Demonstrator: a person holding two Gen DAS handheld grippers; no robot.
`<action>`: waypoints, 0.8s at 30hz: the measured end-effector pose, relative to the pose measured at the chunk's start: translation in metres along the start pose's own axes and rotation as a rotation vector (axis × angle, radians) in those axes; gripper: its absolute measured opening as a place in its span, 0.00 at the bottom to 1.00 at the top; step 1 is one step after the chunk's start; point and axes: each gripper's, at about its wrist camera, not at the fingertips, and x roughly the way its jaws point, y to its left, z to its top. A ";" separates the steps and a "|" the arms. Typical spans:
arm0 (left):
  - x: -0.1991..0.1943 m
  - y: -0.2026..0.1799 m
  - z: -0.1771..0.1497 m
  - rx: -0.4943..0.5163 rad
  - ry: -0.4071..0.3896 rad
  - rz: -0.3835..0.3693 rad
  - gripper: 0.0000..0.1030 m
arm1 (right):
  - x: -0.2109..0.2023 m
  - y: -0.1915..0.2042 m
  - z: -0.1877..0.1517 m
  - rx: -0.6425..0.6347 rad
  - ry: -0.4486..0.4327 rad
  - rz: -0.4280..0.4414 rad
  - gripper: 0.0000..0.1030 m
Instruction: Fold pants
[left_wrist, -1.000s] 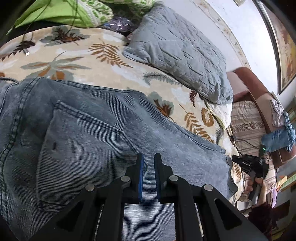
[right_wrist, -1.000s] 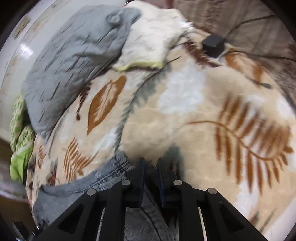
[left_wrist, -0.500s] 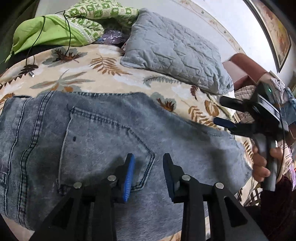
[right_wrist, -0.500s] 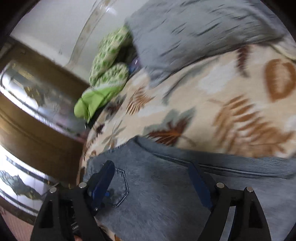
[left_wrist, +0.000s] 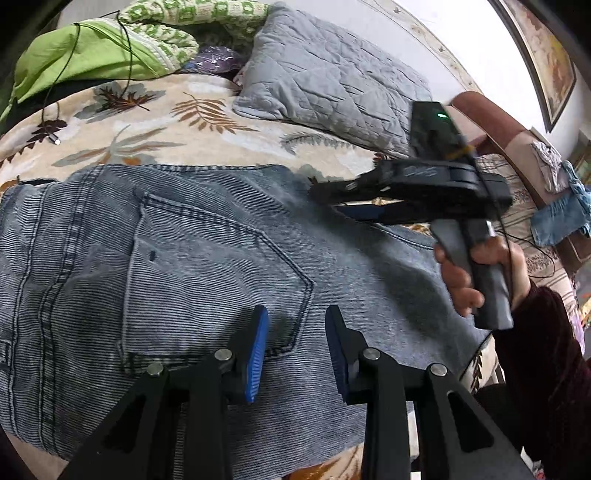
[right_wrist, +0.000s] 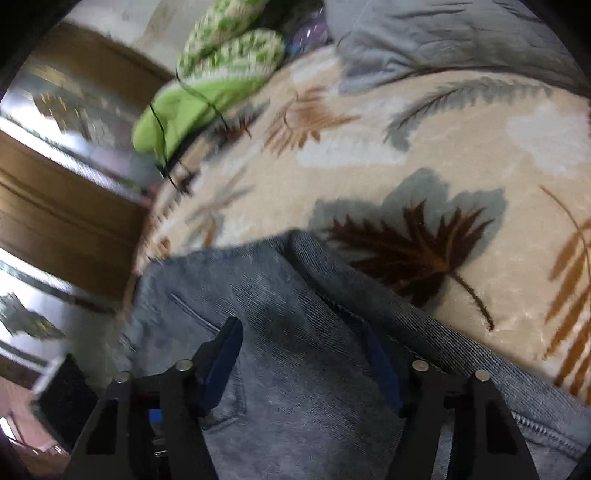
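Faded blue jeans (left_wrist: 184, 266) lie folded flat on a bed with a leaf-print blanket (left_wrist: 155, 122), back pocket facing up. My left gripper (left_wrist: 295, 350) is open and empty, hovering just above the jeans near the pocket's lower corner. My right gripper (right_wrist: 306, 365) is wide open and empty above the jeans (right_wrist: 295, 369) close to their far edge. It also shows in the left wrist view (left_wrist: 332, 199), held in a hand over the right part of the jeans.
A grey quilted pillow (left_wrist: 332, 81) lies at the head of the bed. A green blanket (left_wrist: 96, 51) with a black cable sits at the back left. A wooden headboard or cabinet (right_wrist: 66, 221) stands to the left. A sofa with clothes (left_wrist: 546, 192) is at right.
Both grippers have opened and let go of the jeans, which now lie flat. The left gripper has pulled back. The right gripper has swung left over the jeans.
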 end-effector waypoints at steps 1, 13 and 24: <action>0.001 -0.001 0.000 0.002 0.004 -0.001 0.31 | 0.004 0.001 0.001 -0.020 0.015 -0.031 0.57; 0.010 0.001 0.003 -0.033 0.041 0.004 0.32 | 0.006 0.028 -0.006 -0.193 0.031 -0.360 0.06; 0.014 0.001 0.002 -0.011 0.050 0.011 0.32 | -0.015 0.006 0.011 -0.020 -0.109 -0.297 0.05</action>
